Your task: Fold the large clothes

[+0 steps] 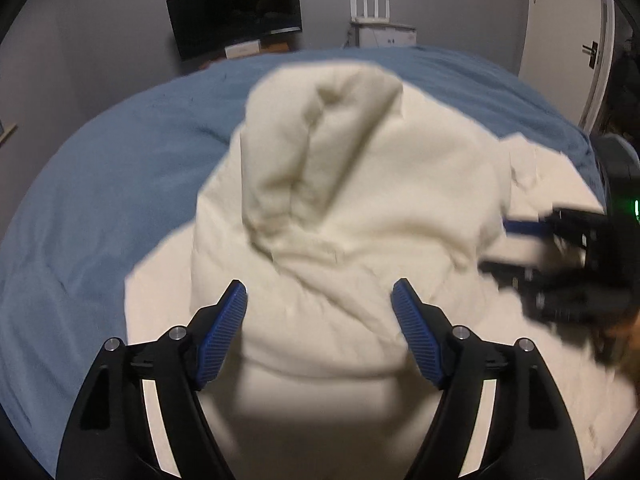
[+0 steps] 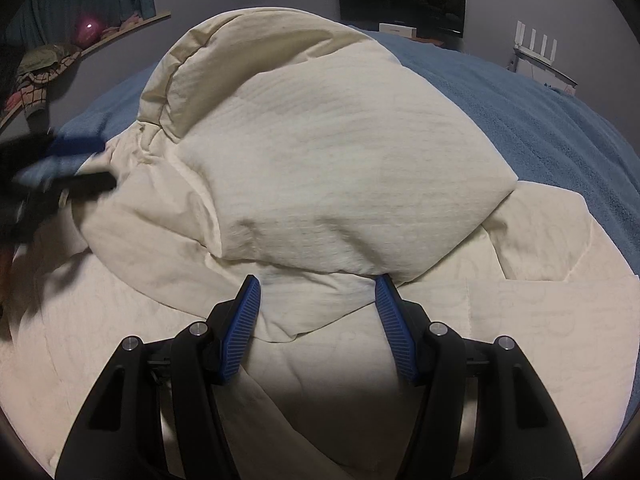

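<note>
A large cream padded garment (image 1: 360,208) lies bunched on a blue bed; it fills the right wrist view too (image 2: 328,168). My left gripper (image 1: 320,292) is open, its blue pads just over a raised fold of the cloth, holding nothing. My right gripper (image 2: 316,284) is open with a fold of the garment lying between its blue pads. The right gripper also shows blurred at the right of the left wrist view (image 1: 560,248), and the left gripper shows blurred at the left of the right wrist view (image 2: 60,168).
The blue bedcover (image 1: 100,184) spreads around the garment. A dark monitor (image 1: 236,12) and a white router (image 1: 370,10) stand behind the bed. A shelf with clothes and a pink lamp (image 2: 88,28) is at the far left wall. A door (image 1: 568,40) is at the right.
</note>
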### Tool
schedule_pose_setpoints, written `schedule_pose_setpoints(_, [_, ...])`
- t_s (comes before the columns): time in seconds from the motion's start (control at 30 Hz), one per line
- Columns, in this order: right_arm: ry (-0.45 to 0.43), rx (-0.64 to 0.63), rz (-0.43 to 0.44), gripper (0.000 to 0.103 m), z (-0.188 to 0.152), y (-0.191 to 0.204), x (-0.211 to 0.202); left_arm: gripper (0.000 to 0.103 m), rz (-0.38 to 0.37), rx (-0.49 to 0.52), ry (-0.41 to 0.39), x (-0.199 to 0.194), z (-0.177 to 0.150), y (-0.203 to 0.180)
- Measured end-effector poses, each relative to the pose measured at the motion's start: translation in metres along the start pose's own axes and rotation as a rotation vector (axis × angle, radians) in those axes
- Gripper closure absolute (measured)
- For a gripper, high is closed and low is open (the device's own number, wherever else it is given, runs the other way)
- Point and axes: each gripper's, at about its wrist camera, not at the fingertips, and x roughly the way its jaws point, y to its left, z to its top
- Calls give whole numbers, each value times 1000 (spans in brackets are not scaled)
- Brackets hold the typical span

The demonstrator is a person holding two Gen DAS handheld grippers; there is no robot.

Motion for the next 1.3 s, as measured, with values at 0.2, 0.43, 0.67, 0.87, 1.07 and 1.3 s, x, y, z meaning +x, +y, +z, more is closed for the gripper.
schedule_pose_setpoints(0.2, [-43,59,4,43,0,-7,-19,30,50,9,29,18,-12,-5])
schedule_pose_setpoints(0.43, [-95,207,7,21,-7,-24,-122,17,3,-17,6,-70,-24,-13])
schedule_pose_setpoints(0.67, [-68,264,-9,21,-45,-27,-214,7,15,-24,-13,-167,-80,-9])
schedule_pose_setpoints(0.87, [-65,207,-69,14,-105,-13,-290,7,22,-75,22,-216,-131,10])
schedule_pose_setpoints(1.07, [-31,222,-87,14,-148,-10,-324,7,27,-101,64,-240,-166,10])
schedule_pose_setpoints(1.3, [24,221,-87,14,-188,-3,-344,7,25,-133,92,-263,-195,2])
